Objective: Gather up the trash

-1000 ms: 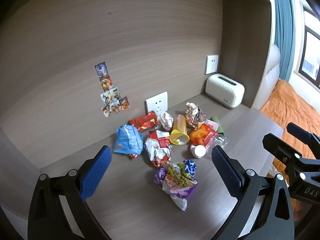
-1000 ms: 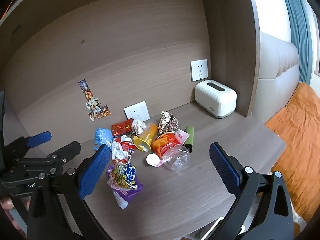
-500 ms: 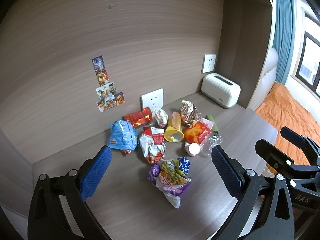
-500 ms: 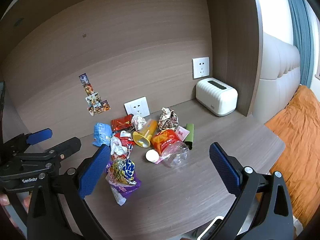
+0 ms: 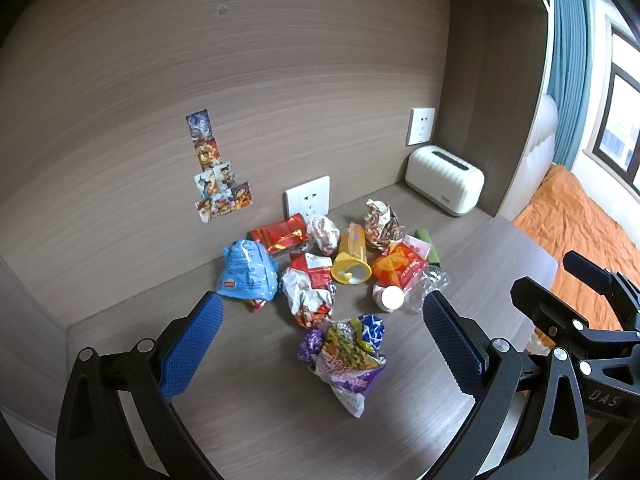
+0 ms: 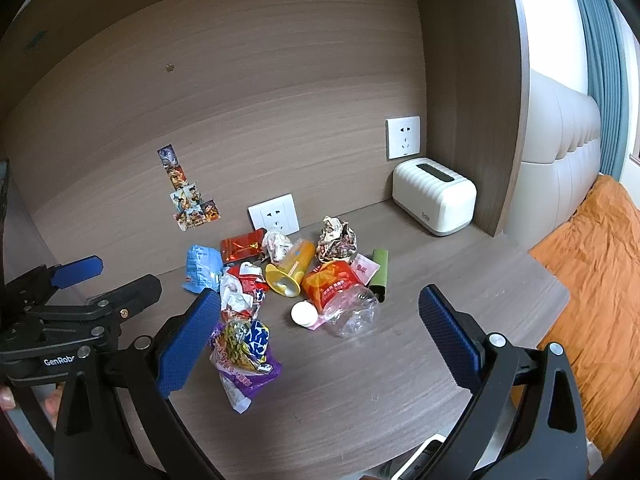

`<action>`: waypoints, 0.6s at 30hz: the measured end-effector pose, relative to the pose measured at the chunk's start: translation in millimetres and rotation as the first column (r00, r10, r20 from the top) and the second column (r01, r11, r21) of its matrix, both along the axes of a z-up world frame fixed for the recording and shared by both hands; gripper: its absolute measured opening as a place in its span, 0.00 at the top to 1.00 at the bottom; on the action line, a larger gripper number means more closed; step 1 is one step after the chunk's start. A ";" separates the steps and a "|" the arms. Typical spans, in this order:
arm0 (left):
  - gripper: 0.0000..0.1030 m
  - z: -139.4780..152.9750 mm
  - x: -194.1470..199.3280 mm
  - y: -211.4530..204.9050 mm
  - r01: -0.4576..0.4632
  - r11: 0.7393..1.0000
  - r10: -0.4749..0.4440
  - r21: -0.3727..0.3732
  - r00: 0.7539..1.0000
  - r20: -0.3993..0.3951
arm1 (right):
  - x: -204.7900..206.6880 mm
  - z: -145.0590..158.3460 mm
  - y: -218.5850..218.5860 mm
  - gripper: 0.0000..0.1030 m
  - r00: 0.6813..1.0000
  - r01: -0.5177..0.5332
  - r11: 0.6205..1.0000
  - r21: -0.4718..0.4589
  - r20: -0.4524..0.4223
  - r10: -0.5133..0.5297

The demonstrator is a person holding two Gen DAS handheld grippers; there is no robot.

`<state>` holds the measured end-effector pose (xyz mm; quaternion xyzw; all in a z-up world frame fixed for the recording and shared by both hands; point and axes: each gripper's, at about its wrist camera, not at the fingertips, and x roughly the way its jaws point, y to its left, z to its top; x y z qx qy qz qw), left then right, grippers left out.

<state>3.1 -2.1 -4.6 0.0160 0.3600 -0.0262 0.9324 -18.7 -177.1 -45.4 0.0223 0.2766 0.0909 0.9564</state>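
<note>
Both tools, left tool and right tool, are held spread above the worktop; nothing is gripped yet. The purple wrapper, at 6 o'clock of the trash pile, looks likeliest to be pinched first.

A wood-grain desk carried a loose cluster of litter near its back wall: a purple snack bag at the front, a clear plastic bottle, a tipped yellow cup, a blue wrapper, a red packet and a crumpled paper ball. A white ribbed appliance stood apart in the back right corner.
</note>
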 end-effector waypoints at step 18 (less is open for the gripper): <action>0.05 -4.1 0.5 0.2 0.002 1.000 -0.002 0.000 1.000 -0.007 | 7.6 0.5 3.5 0.04 1.000 -0.007 1.000 0.001 -0.016 0.007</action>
